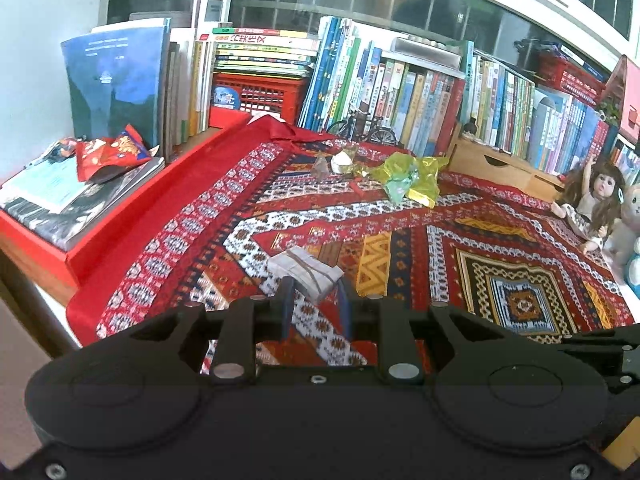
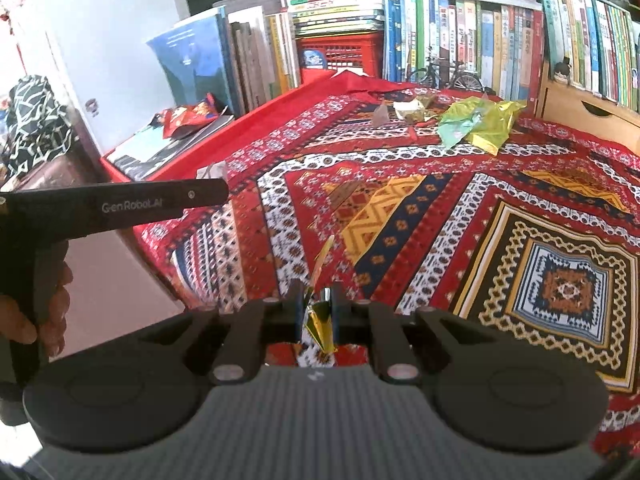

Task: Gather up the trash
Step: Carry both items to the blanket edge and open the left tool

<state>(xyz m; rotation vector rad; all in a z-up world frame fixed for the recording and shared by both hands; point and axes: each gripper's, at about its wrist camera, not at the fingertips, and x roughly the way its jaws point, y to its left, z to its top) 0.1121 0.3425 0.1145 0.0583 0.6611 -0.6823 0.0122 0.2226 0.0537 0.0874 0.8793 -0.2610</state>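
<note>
2 grippers (image 1: 316, 294) (image 2: 316, 300), jaws clamping wrappers (image 1: 306, 270) (image 2: 320, 316)

Cut off at the right edge — doll (image 1: 591, 204) and plush toy (image 1: 628, 224); book spines (image 2: 480, 28) too small to read — lettering blurred.

"GenRobot.AI" stands in pale letters on the black left tongs (image 2: 208, 190); book spines stay illegible.

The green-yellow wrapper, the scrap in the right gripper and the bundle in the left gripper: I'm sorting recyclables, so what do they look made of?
Green-yellow wrapper: apparently thin metallised plastic film, glossy and sharply crinkled.
Scrap in the right gripper: probably gold foil, mirror-bright with stiff folds.
Bundle in the left gripper: seemingly matt folded white paper, bound with a thin band.
</note>
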